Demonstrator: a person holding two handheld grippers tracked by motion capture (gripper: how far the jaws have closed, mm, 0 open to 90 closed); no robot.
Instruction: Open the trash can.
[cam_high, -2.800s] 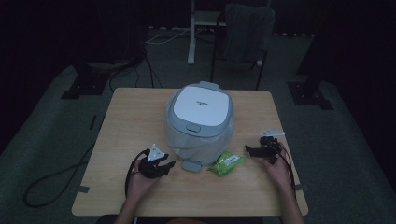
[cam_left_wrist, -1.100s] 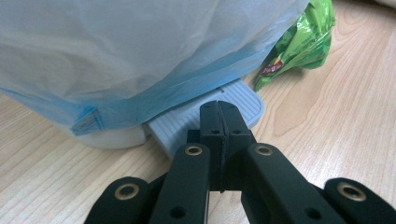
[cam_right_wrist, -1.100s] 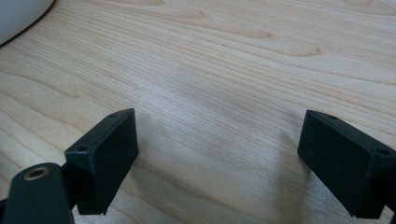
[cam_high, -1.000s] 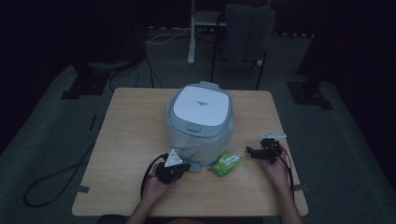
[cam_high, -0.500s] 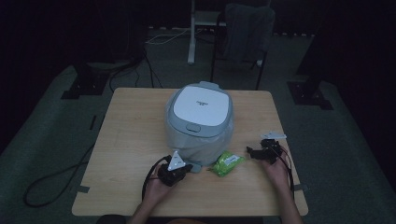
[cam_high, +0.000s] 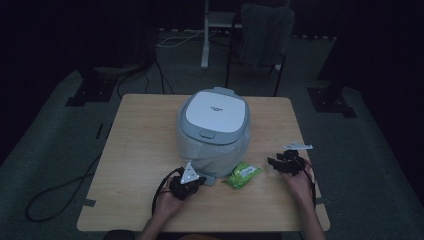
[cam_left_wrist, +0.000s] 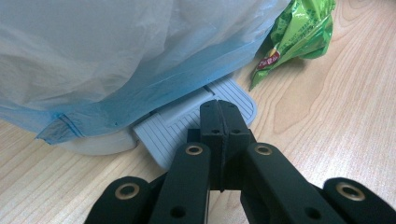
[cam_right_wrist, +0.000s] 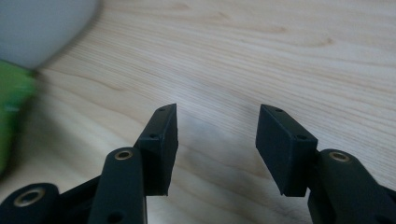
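— What are the two grippers doing right now?

— The left gripper (cam_left_wrist: 219, 109) has its jaws pressed flat together with nothing between them, and its tip sits on or just over the ribbed grey pedal (cam_left_wrist: 201, 119) at the foot of the bin (cam_high: 213, 125); I can't tell whether it presses down. The right gripper (cam_right_wrist: 215, 135) hangs low over bare wood, its jaws apart with nothing between them; they have just been closing.

— And the bin itself?

— It stands near the middle of the wooden table (cam_high: 135, 130), a rounded pale grey body with a white lid, which is shut. A thin, clear bluish liner bag (cam_left_wrist: 116, 60) is turned down over the outside, loose and wrinkled, reaching almost to the base. The pedal juts out of the side facing the person.

— Anything close by?

— A crumpled green snack packet (cam_high: 242, 174) lies on the table just beside the pedal, between the two hands. The right gripper is near it, not touching.
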